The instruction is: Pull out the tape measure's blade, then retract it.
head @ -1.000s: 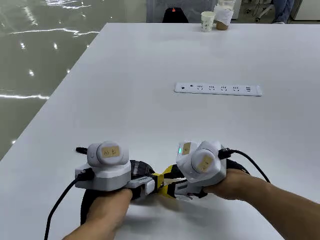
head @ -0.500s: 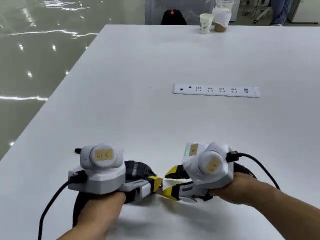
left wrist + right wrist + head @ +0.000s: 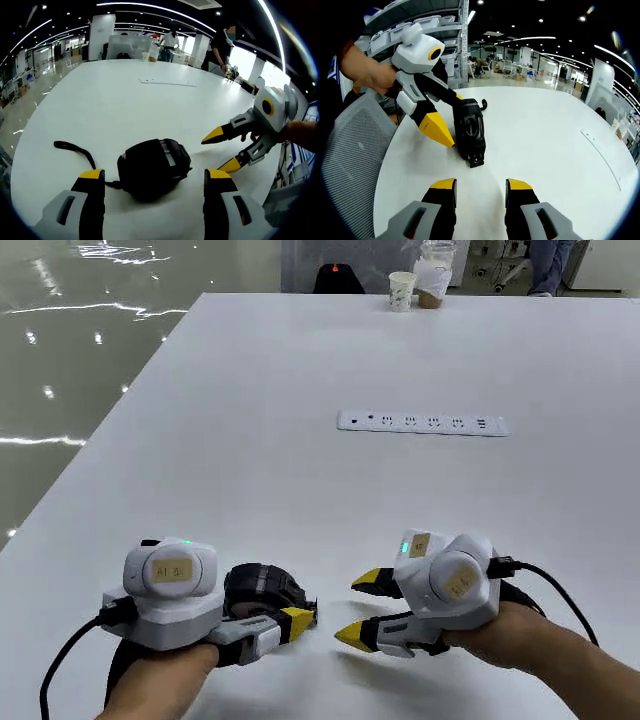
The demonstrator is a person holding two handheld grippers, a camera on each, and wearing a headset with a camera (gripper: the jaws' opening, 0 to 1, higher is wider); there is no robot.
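The black tape measure [image 3: 262, 586] lies on the white table [image 3: 300, 470] with no blade showing outside its case. In the left gripper view the tape measure [image 3: 154, 167] sits between the two wide-set yellow-tipped jaws of my left gripper [image 3: 154, 175], and neither tip touches it; a black wrist strap [image 3: 75, 150] trails off to the left. My left gripper [image 3: 290, 608] is open. A short way to the right my right gripper [image 3: 356, 609] is open with nothing in it. In the right gripper view the tape measure [image 3: 470, 131] lies ahead of my right gripper [image 3: 481, 186].
A white power strip [image 3: 420, 423] lies across the middle of the table. Paper cups [image 3: 402, 290] stand at the far edge. The table's left edge drops to a glossy floor [image 3: 60, 360]. A mesh chair back [image 3: 350, 165] stands by the near edge.
The two grippers, tip to tip at the tape measure before, have drawn apart. My right gripper has backed off to the right, and my left gripper with the tape measure has shifted left.
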